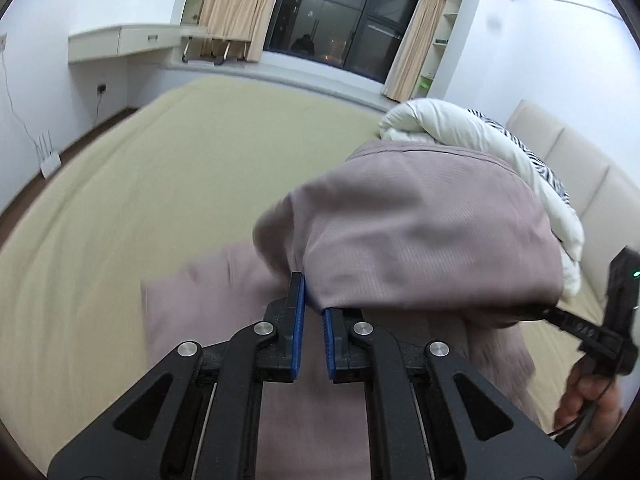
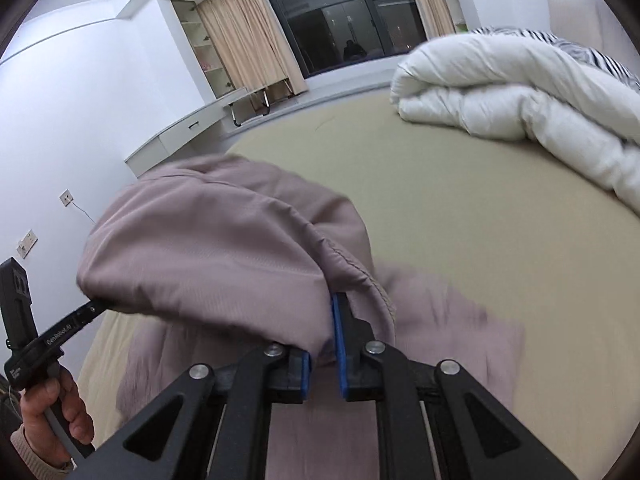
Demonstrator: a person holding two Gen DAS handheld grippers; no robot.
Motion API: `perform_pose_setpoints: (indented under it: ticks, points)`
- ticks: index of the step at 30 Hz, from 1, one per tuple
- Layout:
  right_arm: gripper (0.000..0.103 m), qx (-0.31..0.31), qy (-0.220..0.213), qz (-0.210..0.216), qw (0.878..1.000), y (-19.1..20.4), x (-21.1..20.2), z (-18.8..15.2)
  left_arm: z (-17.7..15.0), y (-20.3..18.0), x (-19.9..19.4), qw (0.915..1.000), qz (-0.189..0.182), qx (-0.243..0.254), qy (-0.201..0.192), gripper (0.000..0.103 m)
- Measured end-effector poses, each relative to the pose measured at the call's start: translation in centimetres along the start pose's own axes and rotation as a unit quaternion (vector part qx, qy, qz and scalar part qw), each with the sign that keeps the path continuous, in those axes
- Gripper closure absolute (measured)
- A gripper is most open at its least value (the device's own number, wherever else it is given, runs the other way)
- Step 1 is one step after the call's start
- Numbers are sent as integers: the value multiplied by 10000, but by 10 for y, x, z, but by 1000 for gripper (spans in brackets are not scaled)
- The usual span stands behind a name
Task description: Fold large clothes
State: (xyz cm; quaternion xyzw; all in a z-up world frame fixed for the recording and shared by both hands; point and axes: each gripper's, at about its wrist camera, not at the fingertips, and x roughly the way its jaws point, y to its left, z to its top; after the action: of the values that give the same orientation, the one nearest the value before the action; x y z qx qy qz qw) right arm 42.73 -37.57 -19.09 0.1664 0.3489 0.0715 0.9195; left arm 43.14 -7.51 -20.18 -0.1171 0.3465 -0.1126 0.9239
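Router (image 1: 48, 156): white, antennas up, on the floor by the left wall, cable running up the wall.
Desk (image 1: 120, 42): pale, wall-mounted, left of the window.
Window (image 1: 340, 16): dark glass, beige curtains on both sides.
Bed (image 1: 160, 184): tan sheet, bare across the left and middle.
Left gripper (image 1: 310, 312): blue pads a narrow gap apart, clenched on a bunched edge of the garment; in the right wrist view seen from the side at the far left, its tip buried under the fabric.
Garment (image 1: 420, 232): mauve, ribbed weave, lifted into a rounded hump between both tongs; lower part lying flat on the sheet beneath and toward the camera, blurred.
Garment hem (image 2: 360, 272): stitched edge curling down beside the right pad.
Right gripper (image 2: 324, 336): pads drawn close, gripping a fold of the same mauve cloth; in the left wrist view visible at the right edge, fingers hidden under the hump.
Left hand (image 2: 56, 412): wrapped around the left handle, beige cuff at the wrist.
Right hand (image 1: 588, 404): holding the right handle, low at the right edge.
Duvet (image 2: 520, 96): white, rolled, on the right part of the bed, well apart from the garment.
Striped cloth (image 1: 524, 152): black and white, lying against the duvet.
Headboard (image 1: 580, 160): cream, padded panels, far right.
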Motion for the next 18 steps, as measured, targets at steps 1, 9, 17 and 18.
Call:
perform_pose_setpoints:
  ticks: [1,9,17,18]
  points:
    - [90,158,124,45,9998,-2,-3,-17,-19,1,-11,10000,-8,-41,84,96]
    - [70,821,941,-221,9919,-22,-29,-103,-118,13,-75,9958,60,-485,770,96]
    - [70,-32,-31,-50,10000,36,-63,-28,-19,-53,-86,9970,-242,624,-379,95]
    - [70,-186,-83,-69,9998,42,-56,-19,-11,-63,-73,9965,-259,715,-334,95]
